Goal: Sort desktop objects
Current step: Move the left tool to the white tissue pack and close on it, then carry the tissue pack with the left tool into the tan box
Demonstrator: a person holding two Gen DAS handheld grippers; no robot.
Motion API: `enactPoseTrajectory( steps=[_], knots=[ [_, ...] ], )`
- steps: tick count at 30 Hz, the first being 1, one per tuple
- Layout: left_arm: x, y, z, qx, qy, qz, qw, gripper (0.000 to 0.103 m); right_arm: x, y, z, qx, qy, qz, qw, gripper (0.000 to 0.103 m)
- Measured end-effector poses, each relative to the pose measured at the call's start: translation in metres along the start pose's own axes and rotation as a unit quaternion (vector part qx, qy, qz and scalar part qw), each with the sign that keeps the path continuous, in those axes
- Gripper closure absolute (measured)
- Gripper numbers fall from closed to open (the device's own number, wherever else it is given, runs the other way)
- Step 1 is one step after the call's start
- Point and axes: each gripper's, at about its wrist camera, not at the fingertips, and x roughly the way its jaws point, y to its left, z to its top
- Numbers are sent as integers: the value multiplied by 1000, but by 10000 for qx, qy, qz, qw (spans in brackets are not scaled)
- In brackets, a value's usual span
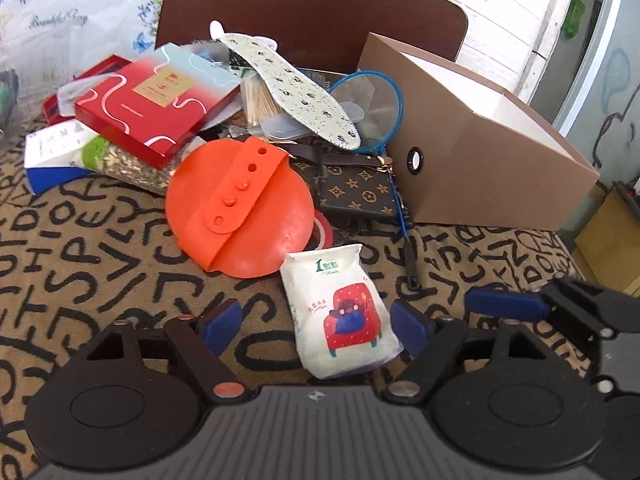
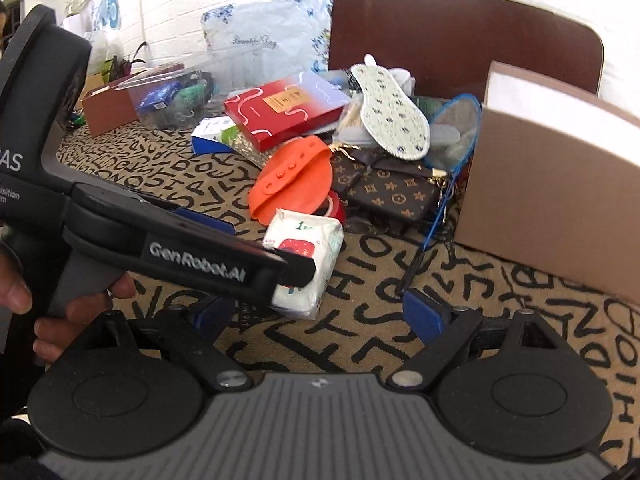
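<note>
A white tissue pack (image 1: pixel 342 312) with a red armchair print lies on the patterned cloth. My left gripper (image 1: pixel 316 326) is open, its blue pads either side of the pack, not closed on it. In the right wrist view the left gripper (image 2: pixel 276 240) reaches over the same pack (image 2: pixel 316 240). My right gripper (image 2: pixel 320 316) is open and empty, just in front of the pack; one fingertip (image 1: pixel 506 302) shows in the left wrist view. Behind lie an orange silicone disc (image 1: pixel 240 208), a red gift box (image 1: pixel 156 104), an insole (image 1: pixel 296 88) and a brown monogram wallet (image 1: pixel 356 192).
An open cardboard box (image 1: pixel 480 168) stands at the right, beside a blue hand net (image 1: pixel 376 108). A dark chair back (image 1: pixel 312 8) rises behind the pile. A blue-white carton (image 1: pixel 52 152) and a plastic bag (image 1: pixel 72 20) sit at the left.
</note>
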Motion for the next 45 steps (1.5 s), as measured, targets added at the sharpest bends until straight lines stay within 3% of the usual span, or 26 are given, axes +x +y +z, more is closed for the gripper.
enactPoseTrajectory(
  steps=[3, 14, 18, 25, 28, 30, 35, 45],
  knots=[
    [5, 1, 2, 11, 60, -82, 9999, 28, 9, -2, -1, 108, 84, 62, 9999, 16],
    [16, 4, 8, -49, 226, -368, 9991, 54, 30, -6, 1, 340, 146, 411, 9985, 41],
    [18, 6, 9, -46, 247, -408, 9989, 59, 35, -5, 3, 356, 92, 494, 9981, 58],
    [20, 6, 9, 2, 252, -406, 9989, 60, 40, -9, 3, 523, 65, 568, 9970, 56],
    [20, 5, 9, 82, 262, -407, 9988, 67, 42, -7, 3, 438, 57, 592, 9973, 55],
    [19, 5, 8, 89, 274, -415, 9987, 74, 41, -6, 3, 399, 44, 581, 9975, 59],
    [12, 2, 7, 105, 271, -468, 9985, 80, 35, -6, 2, 471, -14, 577, 9972, 71],
    [-23, -23, 22, 367, -163, -738, 9965, 82, -8, -5, 10, 324, -548, 356, 9973, 74]
  ],
)
